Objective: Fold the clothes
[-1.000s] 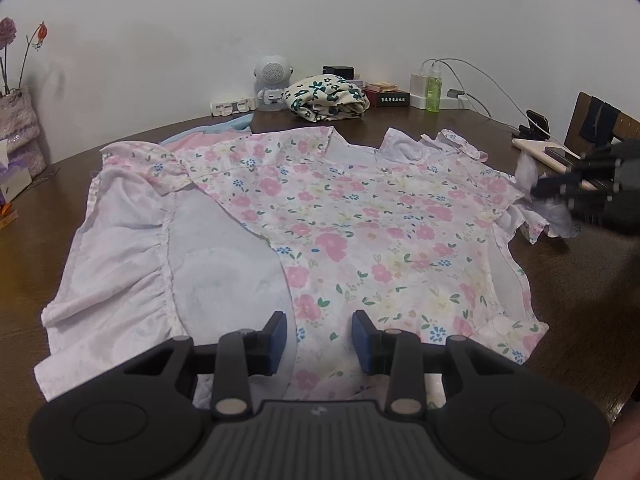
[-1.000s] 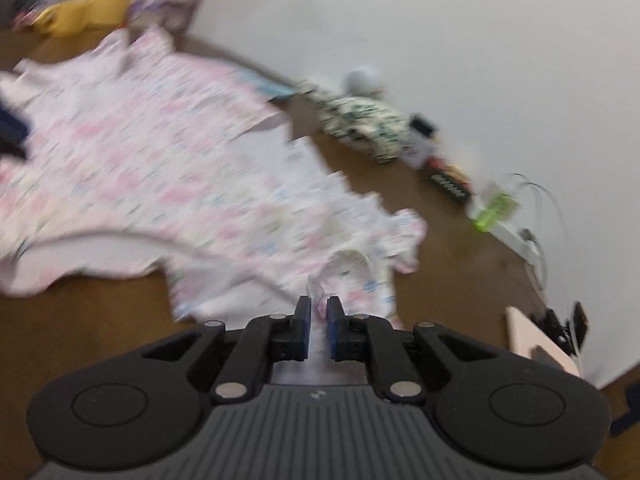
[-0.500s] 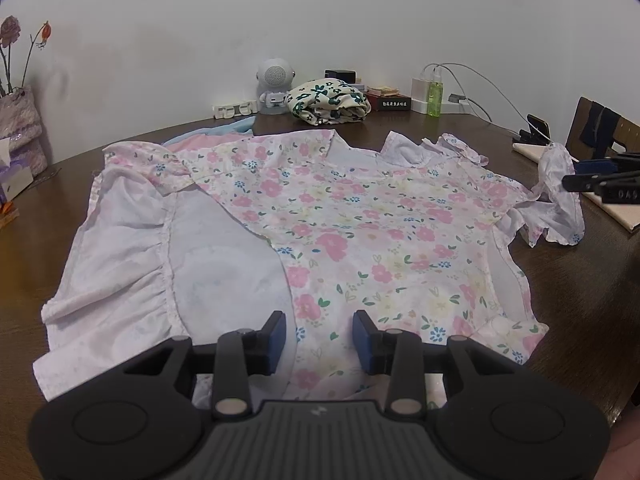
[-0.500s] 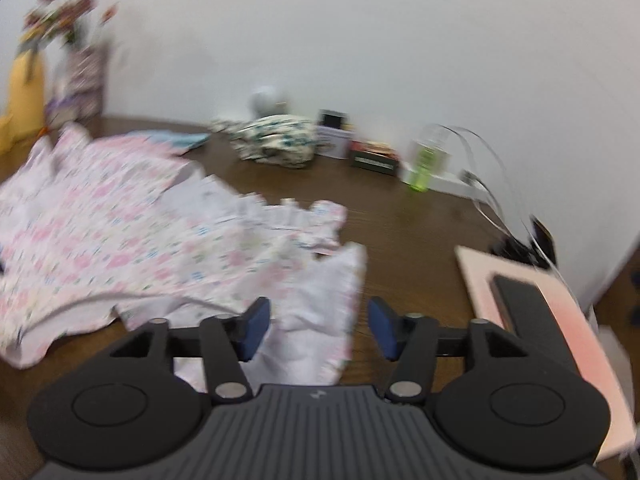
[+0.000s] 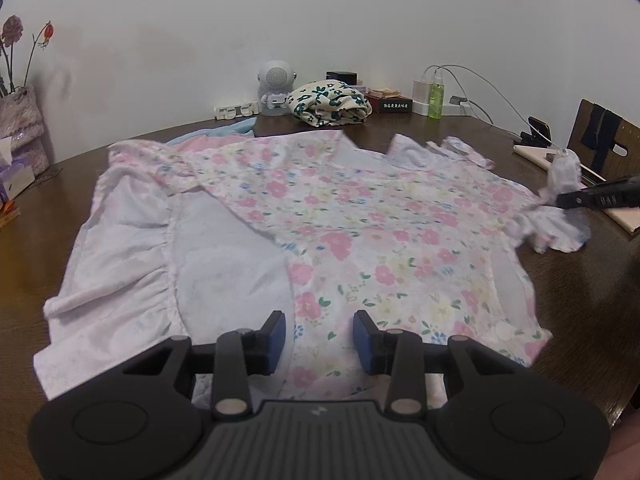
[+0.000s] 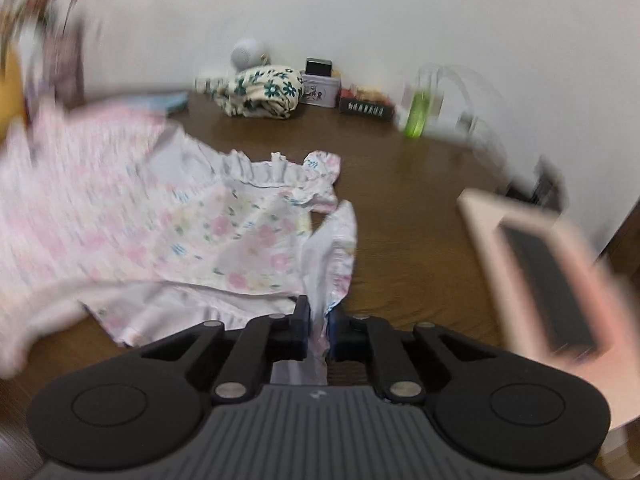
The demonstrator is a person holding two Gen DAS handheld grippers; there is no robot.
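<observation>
Folding looks barely begun: the dress (image 5: 340, 232) lies spread flat over the brown tabletop (image 5: 592, 304), one side flap turned in so its pale lining shows, and no crosswise fold is made. The sleeves, the second side and the lengthwise halving all appear left to do. A folded green-flowered cloth (image 5: 330, 106) sits by the far wall, likely finished.

In the left view the dress's long axis runs away from the camera, hem nearest, collar toward the wall, its ruffled sleeves out to either side.

The left claw (image 5: 319, 338) hovers over the hem with its jaws spread and nothing between them. The right claw (image 6: 318, 330) is closing, and the frames show it pinching the ruffled sleeve (image 6: 332, 264), lifted off the tabletop at the dress's right edge.
</observation>
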